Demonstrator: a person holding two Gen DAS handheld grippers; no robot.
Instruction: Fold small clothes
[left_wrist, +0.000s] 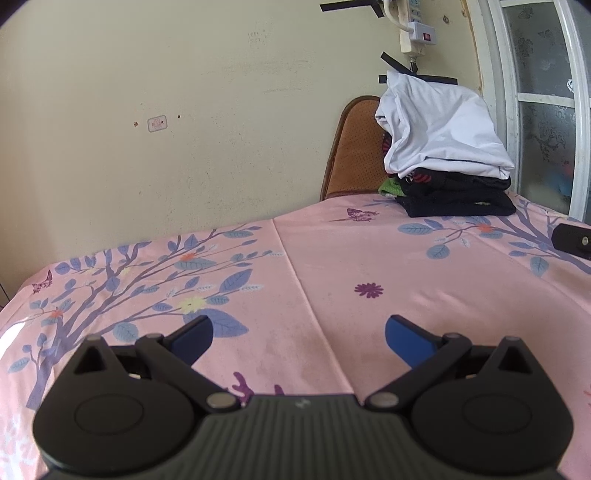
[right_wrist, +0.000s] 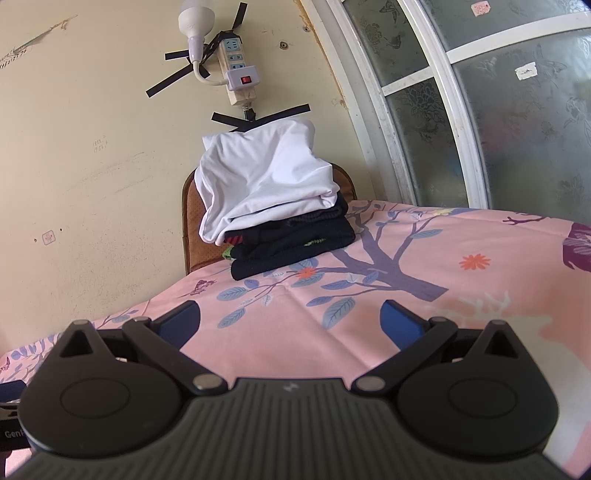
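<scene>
The left gripper and right gripper are held wide apart and empty above the pink floral sheet. The clothes pile is seen far behind them, by the wall; its white top garment leans, so the pile could be toppled by a careless pull.

Clothes stack beyond bare sheet

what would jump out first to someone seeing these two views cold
The stack of clothes at the far edge of the pink floral tablecloth catches the eye first: a white garment is slumped on top of folded black ones. Next comes the power strip taped to the cream wall above it. Both the left gripper and right gripper are open over bare cloth.
</scene>
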